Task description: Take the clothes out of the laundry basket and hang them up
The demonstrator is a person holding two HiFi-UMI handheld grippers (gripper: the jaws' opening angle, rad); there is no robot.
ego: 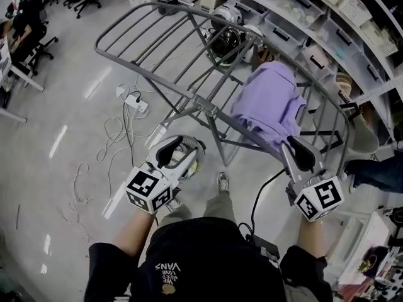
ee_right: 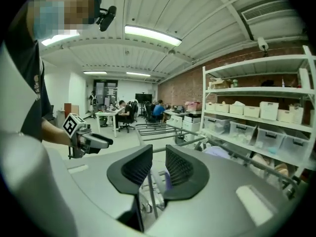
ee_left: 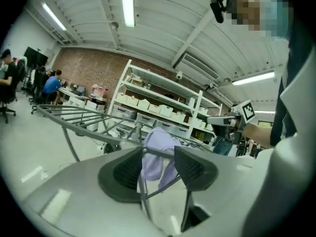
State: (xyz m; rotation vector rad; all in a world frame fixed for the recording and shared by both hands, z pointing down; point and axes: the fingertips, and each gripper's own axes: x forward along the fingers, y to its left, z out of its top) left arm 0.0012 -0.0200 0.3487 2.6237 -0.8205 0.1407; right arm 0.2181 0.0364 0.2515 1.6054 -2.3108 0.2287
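Hanging over the rails of the drying rack [ego: 200, 102] is the one garment in view, a lilac top [ego: 271, 102] – it sits at about 1 o'clock from the centre of the head view, draped across the rack's right-hand wing with its hem falling toward the person. Neither tool touches it. The right gripper [ego: 301, 148] is held at about 4 o'clock, just short of the top's lower edge, its marker cube [ego: 320, 199] nearest the camera. In the right gripper view its jaws [ee_right: 159, 157] stand only a narrow gap apart and hold nothing; a rack tube and a sliver of lilac cloth [ee_right: 219, 151] show beyond them. The left gripper [ego: 176, 150] is at about 7 o'clock, well apart from the top, its cube [ego: 148, 190] also facing up. In the left gripper view its jaws [ee_left: 158, 157] are spread wide and empty, and the top [ee_left: 155, 142] is framed through the gap, farther off on the rack. A pale round-rimmed container [ego: 196, 159] sits on the floor under the left gripper, mostly hidden, so its contents cannot be made out. Loose white cables [ego: 119, 128] and a power strip [ego: 135, 102] lie on the floor at 9 o'clock – beside the rack's left wing. Shelving with storage bins [ego: 302, 17] runs behind the rack from 12 to 2 o'clock.
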